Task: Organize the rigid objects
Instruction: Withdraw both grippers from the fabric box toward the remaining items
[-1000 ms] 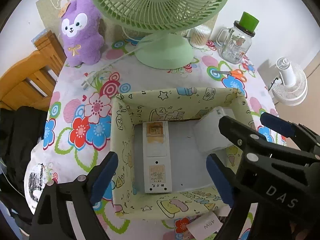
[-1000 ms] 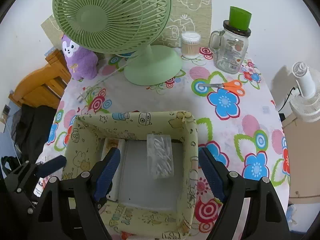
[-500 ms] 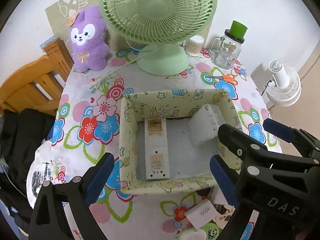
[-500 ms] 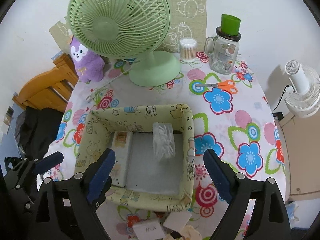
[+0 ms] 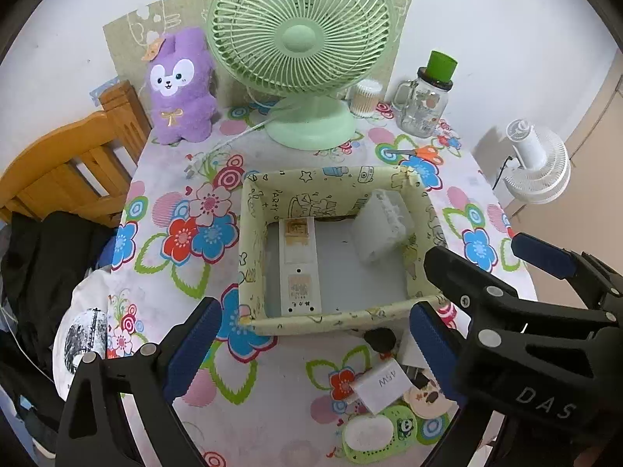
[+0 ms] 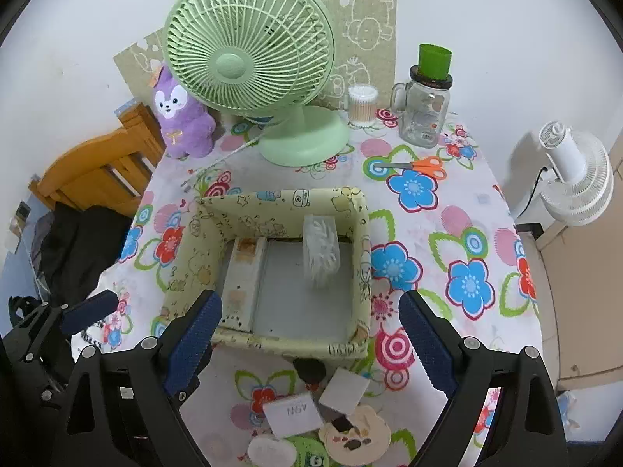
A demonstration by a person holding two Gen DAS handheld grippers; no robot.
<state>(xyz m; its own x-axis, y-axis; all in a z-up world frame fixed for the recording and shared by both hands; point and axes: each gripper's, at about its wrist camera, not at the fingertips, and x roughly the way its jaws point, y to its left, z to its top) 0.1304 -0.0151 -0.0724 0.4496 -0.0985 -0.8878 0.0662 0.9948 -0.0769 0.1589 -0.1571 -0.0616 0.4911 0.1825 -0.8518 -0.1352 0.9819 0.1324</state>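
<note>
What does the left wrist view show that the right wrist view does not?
Only the left wrist view shows the right hand-held gripper from the side. Only the right wrist view shows the left hand-held gripper's blue fingertip at its left edge. Both share the patterned box, the green fan, the purple plush and the scissors.

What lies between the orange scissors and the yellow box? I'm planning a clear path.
Only bare flowered tablecloth between the scissors and the box, clearest in the right wrist view.

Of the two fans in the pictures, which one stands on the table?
The large green fan, beside the purple plush toy. The small white fan stands off the table, at its right side.
</note>
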